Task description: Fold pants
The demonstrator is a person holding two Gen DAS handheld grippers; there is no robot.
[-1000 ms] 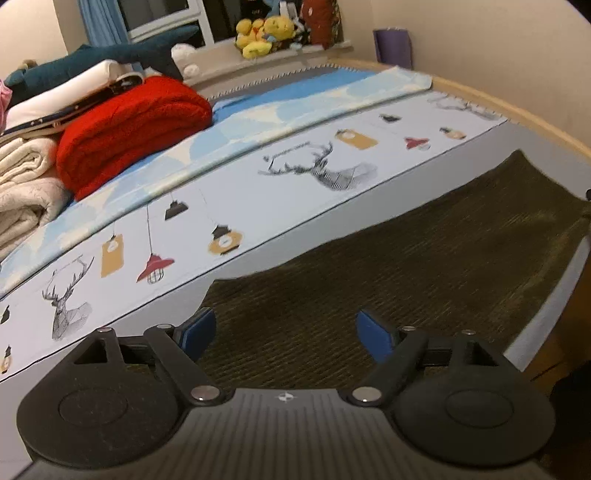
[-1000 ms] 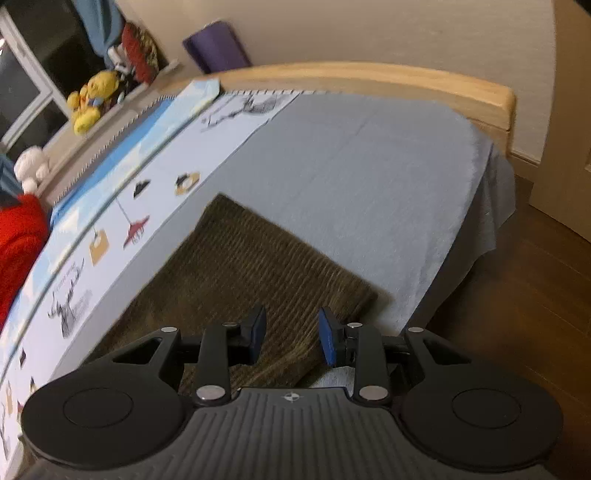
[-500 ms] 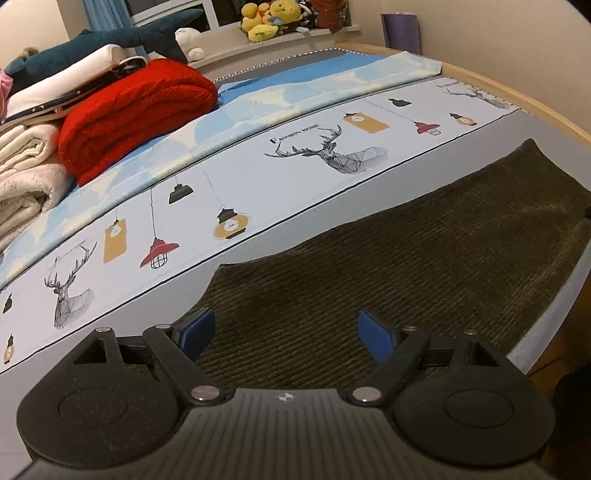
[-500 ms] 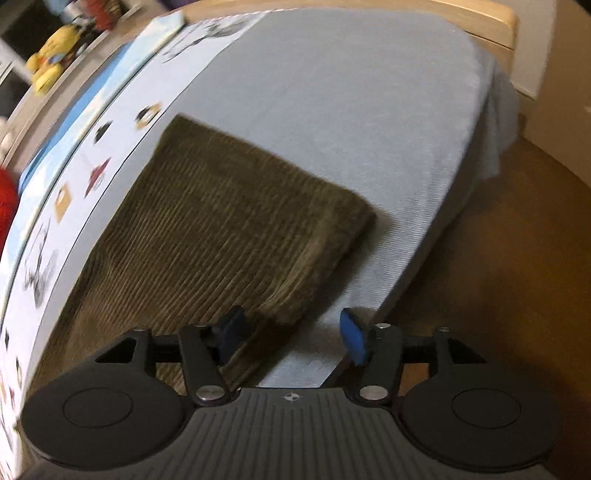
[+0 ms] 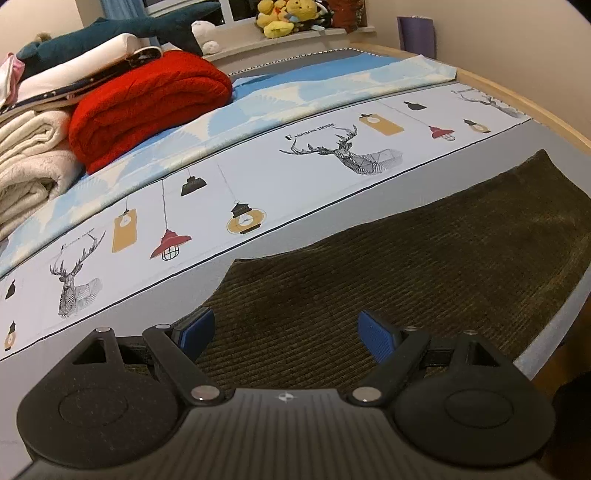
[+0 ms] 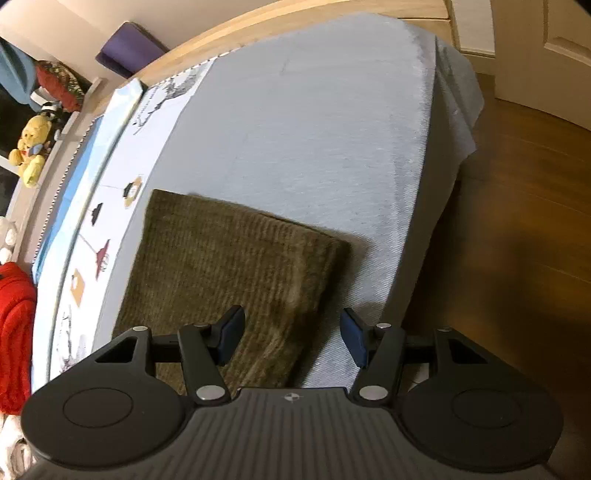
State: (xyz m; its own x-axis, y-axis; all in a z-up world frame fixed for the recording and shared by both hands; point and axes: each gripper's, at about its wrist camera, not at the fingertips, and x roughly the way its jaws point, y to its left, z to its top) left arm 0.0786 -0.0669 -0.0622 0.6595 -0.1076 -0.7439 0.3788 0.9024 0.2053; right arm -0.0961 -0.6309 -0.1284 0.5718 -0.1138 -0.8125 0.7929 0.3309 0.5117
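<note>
Dark olive corduroy pants (image 5: pixel 406 266) lie flat on the grey bed sheet near the bed's front edge; they also show in the right wrist view (image 6: pixel 229 266) as a folded rectangle. My left gripper (image 5: pixel 286 334) is open and empty, hovering just above the pants near their left corner. My right gripper (image 6: pixel 291 334) is open and empty, above the pants' near right edge, with one finger over the fabric and the other over bare sheet.
A patterned blanket (image 5: pixel 258 177) with deer and lamps lies behind the pants. A red folded blanket (image 5: pixel 147 103) and white towels (image 5: pixel 29 155) are stacked at the back left. Plush toys (image 5: pixel 280 18) sit on the sill. The bed's edge and wooden floor (image 6: pixel 517 258) are at the right.
My right gripper has opened wide and swung over the pants' right edge. My left gripper stayed open and dipped slightly closer to the pants.
</note>
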